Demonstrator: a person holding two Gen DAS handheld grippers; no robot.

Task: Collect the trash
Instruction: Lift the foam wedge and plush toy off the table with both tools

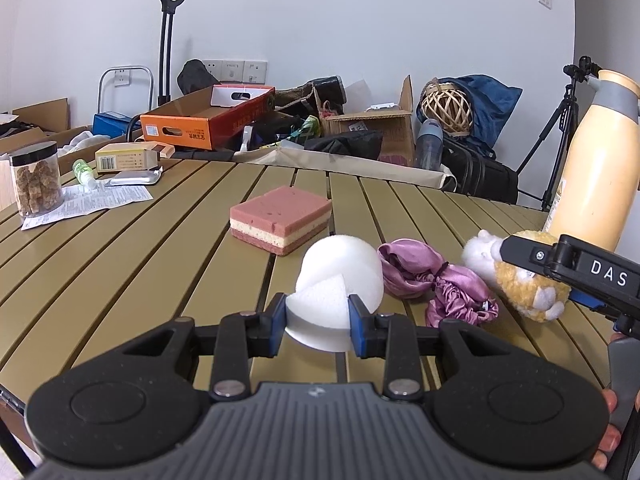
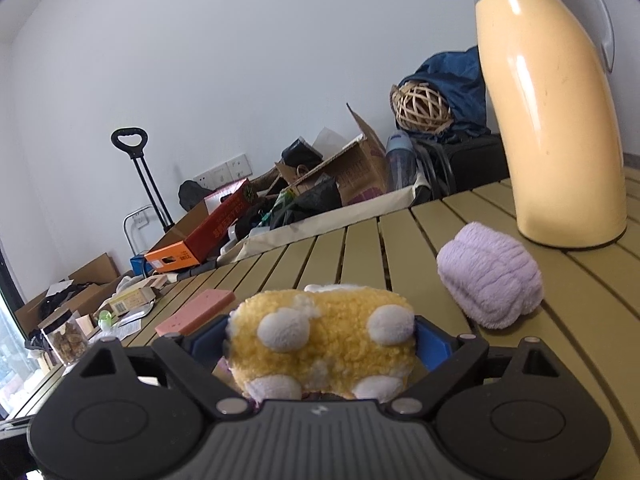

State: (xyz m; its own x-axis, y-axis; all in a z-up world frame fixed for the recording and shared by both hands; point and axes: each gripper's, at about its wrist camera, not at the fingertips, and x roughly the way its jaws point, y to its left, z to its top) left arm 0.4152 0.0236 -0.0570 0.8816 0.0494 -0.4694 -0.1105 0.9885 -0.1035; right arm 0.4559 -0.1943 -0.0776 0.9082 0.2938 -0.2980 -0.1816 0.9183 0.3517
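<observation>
My left gripper point(image 1: 318, 312) is shut on a white foam ball point(image 1: 340, 276) with a wedge cut out, low over the slatted table point(image 1: 140, 264). My right gripper point(image 2: 320, 336) is shut on a yellow plush toy with white spots point(image 2: 320, 336); in the left wrist view the toy point(image 1: 520, 280) and the right gripper's black finger point(image 1: 568, 264) are at the right. A crumpled purple satin cloth point(image 1: 436, 284) lies between the ball and the toy. A pink layered sponge point(image 1: 282, 218) sits further back.
A tall cream thermos point(image 2: 556, 120) stands at the table's right, a fluffy lilac roll point(image 2: 490, 276) before it. At far left are a snack jar point(image 1: 36, 180), paper leaflet point(image 1: 88, 202), small box point(image 1: 128, 156) and green bottle point(image 1: 82, 170). Boxes and bags crowd the floor behind.
</observation>
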